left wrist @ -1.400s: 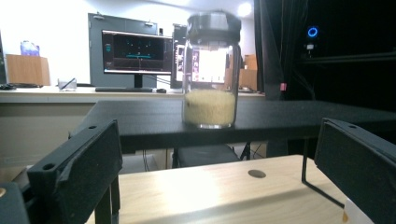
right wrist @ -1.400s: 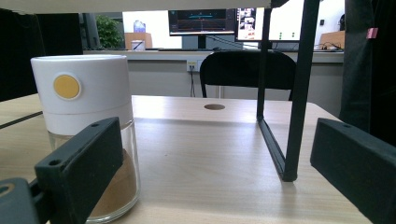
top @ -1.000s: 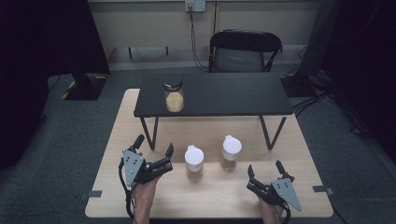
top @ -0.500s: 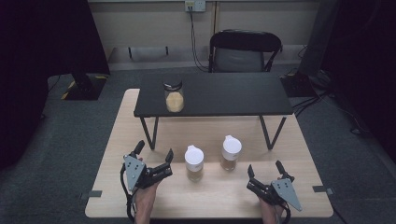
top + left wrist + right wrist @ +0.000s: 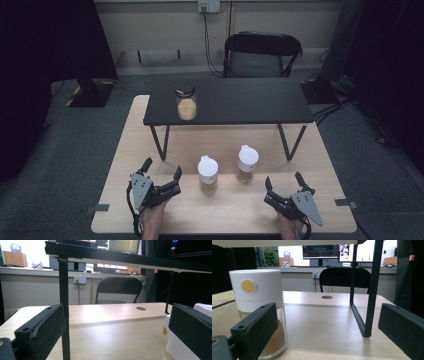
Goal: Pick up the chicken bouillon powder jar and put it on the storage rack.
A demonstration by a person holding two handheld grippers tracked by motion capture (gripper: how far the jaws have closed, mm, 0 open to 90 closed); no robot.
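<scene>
Two white-capped glass jars of brown powder stand mid-table: the left jar (image 5: 207, 174) and the right jar (image 5: 247, 163). My left gripper (image 5: 162, 168) rests open on the wooden table (image 5: 225, 212), left of the left jar and not touching it. In the left gripper view, that jar (image 5: 172, 346) sits just behind the right jaw of my left gripper (image 5: 117, 332). My right gripper (image 5: 282, 179) lies open near the front edge, right of both jars. In the right gripper view, my right gripper (image 5: 329, 332) holds nothing, and a jar (image 5: 257, 290) with a yellow dot stands behind its left jaw.
A low black shelf (image 5: 240, 102) spans the back of the table on thin legs (image 5: 372, 290). A dark-lidded glass jar (image 5: 186, 103) of pale grains stands on its left part. A black chair (image 5: 262, 52) stands behind the table.
My left gripper has slid a little back toward the table's near edge, still open. The right gripper and the jars have not moved.
</scene>
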